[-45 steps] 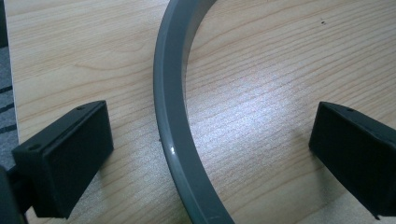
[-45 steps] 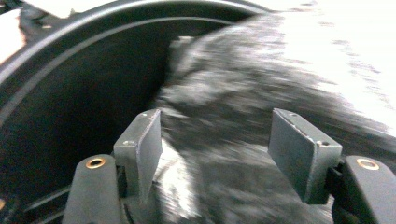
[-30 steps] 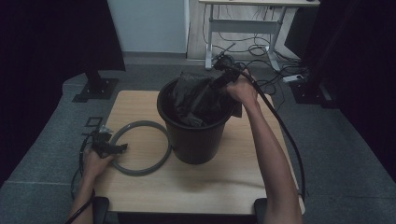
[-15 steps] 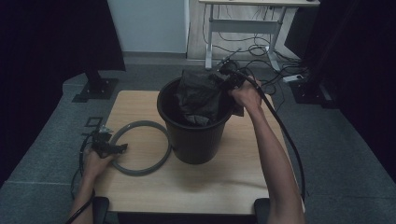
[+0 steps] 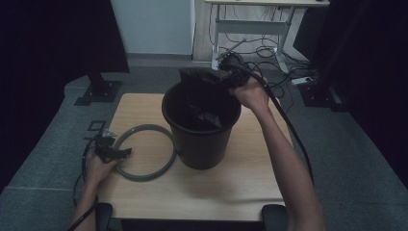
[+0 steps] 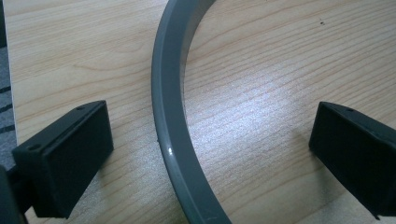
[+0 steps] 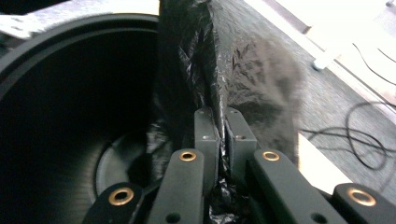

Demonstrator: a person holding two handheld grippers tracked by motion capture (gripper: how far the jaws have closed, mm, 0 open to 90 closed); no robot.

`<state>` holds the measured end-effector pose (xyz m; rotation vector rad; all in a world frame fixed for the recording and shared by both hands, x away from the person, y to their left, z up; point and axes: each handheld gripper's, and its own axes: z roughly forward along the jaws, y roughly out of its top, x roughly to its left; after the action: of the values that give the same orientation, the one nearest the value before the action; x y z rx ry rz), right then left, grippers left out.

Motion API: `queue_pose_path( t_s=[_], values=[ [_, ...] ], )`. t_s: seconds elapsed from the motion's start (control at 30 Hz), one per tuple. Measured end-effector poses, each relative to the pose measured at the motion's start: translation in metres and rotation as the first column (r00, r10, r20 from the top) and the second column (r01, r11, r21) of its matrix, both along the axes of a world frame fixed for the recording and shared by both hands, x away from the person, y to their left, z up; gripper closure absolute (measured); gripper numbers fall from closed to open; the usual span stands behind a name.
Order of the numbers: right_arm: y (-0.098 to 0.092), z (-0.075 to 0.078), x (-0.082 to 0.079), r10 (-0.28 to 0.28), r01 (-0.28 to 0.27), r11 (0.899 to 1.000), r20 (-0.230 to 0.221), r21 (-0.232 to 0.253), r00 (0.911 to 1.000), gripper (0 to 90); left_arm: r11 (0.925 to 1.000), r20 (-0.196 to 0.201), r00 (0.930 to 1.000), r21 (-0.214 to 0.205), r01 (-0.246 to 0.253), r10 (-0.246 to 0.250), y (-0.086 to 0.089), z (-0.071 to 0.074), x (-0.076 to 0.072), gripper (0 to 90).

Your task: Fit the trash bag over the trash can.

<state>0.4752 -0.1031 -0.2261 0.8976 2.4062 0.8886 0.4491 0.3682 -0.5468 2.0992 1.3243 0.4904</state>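
Right gripper [image 7: 223, 135] jaws pinch one bag [image 7: 224, 60]; left gripper [image 6: 210, 154] jaws spread.

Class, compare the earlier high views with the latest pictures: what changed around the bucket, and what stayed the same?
The right gripper has just closed its jaws on the black plastic bag and lifted its edge up from inside the black bucket to the far rim. The left gripper stayed open, straddling the grey ring lying flat on the table; bucket and ring did not move.
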Motion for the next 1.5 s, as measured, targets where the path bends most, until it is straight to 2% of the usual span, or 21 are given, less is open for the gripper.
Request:
queue_pose_path(
  t_s=[0.13,0.27,0.3,0.33,0.37,0.43,0.47,0.53,0.57,0.63,0.73,0.77,0.87,0.93,1.03,1.13,1.23,1.27,1.3,1.37,1.5],
  values=[
    [0.015,-0.003,-0.009,0.055,-0.055,0.998,-0.005,-0.009,0.9985,82.7,1.0,0.001,1.0,-0.001,0.002,-0.002,-0.001,0.0,0.0,0.0],
    [0.025,-0.028,-0.006,0.097,-0.098,0.995,-0.065,-0.011,0.9931,80.7,1.0,0.001,1.0,-0.002,0.002,-0.002,-0.001,0.0,0.0,0.0],
    [0.025,-0.028,-0.006,0.097,-0.098,0.995,-0.065,-0.011,0.9931,80.7,1.0,0.001,1.0,-0.002,0.002,-0.002,-0.001,0.0,0.0,0.0],
    [0.027,-0.041,-0.002,0.103,-0.105,0.994,-0.102,-0.012,0.9894,78.7,1.0,0.001,1.0,-0.002,0.002,-0.002,-0.001,0.0,0.0,0.0],
    [0.027,-0.045,-0.001,0.105,-0.107,0.994,-0.112,-0.018,0.9882,76.6,1.0,0.001,1.0,-0.002,0.001,-0.001,-0.001,0.0,0.0,0.0],
    [0.028,-0.054,0.002,0.105,-0.11,0.994,-0.146,-0.02,0.9837,68.3,1.0,0.001,1.0,-0.002,0.002,-0.002,-0.001,0.0,0.0,0.0],
    [0.028,-0.054,0.002,0.105,-0.11,0.994,-0.146,-0.02,0.9837,68.3,1.0,0.001,1.0,-0.002,0.002,-0.002,-0.001,0.0,0.0,0.0],
    [0.028,-0.058,0.003,0.097,-0.103,0.994,-0.159,-0.03,0.9825,48.4,1.0,0.001,1.0,-0.002,0.002,-0.002,-0.001,0.0,0.0,0.0],
    [0.026,-0.056,0.004,0.105,-0.109,0.994,-0.166,-0.014,0.9806,38.4,1.0,0.001,1.0,-0.002,0.002,-0.002,-0.001,0.0,0.0,0.0],
    [0.022,-0.049,0.004,0.118,-0.118,0.993,-0.156,0.009,0.9807,31.8,1.0,0.001,1.0,-0.002,0.002,-0.002,-0.001,0.0,0.0,0.0],
    [0.017,-0.039,0.002,0.129,-0.124,0.991,-0.145,0.048,0.9809,29.1,1.0,0.001,1.0,-0.002,0.002,-0.002,-0.001,0.0,0.0,0.0],
    [0.012,-0.026,0.002,0.135,-0.127,0.989,-0.122,0.073,0.9834,28.9,1.0,0.001,1.0,-0.001,0.002,-0.002,-0.001,0.0,0.0,0.0],
    [0.004,-0.008,0.006,0.088,-0.082,0.993,-0.077,0.084,0.9931,29.2,1.0,0.001,1.0,-0.002,0.001,-0.001,-0.001,0.0,0.0,0.0],
    [0.001,-0.003,0.009,0.061,-0.057,0.995,-0.055,0.077,0.9966,29.2,1.0,0.001,1.0,-0.002,0.001,-0.001,-0.001,0.0,0.0,0.0],
    [-0.005,-0.002,0.032,-0.045,0.044,0.999,0.015,0.031,0.9989,25.9,1.0,0.001,1.0,-0.002,0.002,-0.002,-0.001,0.0,0.0,0.0],
    [-0.003,-0.014,0.046,-0.057,0.057,0.998,0.019,0.007,0.9982,23.5,1.0,0.001,1.0,-0.002,0.003,-0.003,-0.001,0.0,0.0,0.0],
    [0.003,-0.036,0.061,-0.044,0.044,0.999,-0.002,-0.029,0.999,23.6,1.0,0.001,1.0,-0.002,0.005,-0.005,-0.001,0.0,0.0,0.0],
    [0.003,-0.036,0.061,-0.044,0.044,0.999,-0.002,-0.029,0.999,23.6,1.0,0.001,1.0,-0.002,0.005,-0.005,-0.001,0.0,0.0,0.0],
    [0.006,-0.051,0.067,-0.044,0.043,0.997,-0.025,-0.069,0.9987,24.9,1.0,0.001,1.0,-0.002,0.006,-0.006,-0.001,0.0,0.0,0.0],
    [0.007,-0.063,0.073,-0.054,0.049,0.994,-0.047,-0.101,0.9974,29.0,1.0,0.001,1.0,-0.002,0.006,-0.006,-0.001,0.0,0.0,0.0],
    [0.008,-0.078,0.079,-0.091,0.066,0.976,-0.114,-0.205,0.9893,43.9,1.0,0.002,1.0,-0.003,0.007,-0.007,-0.001,0.0,0.0,0.0]
  ],
)
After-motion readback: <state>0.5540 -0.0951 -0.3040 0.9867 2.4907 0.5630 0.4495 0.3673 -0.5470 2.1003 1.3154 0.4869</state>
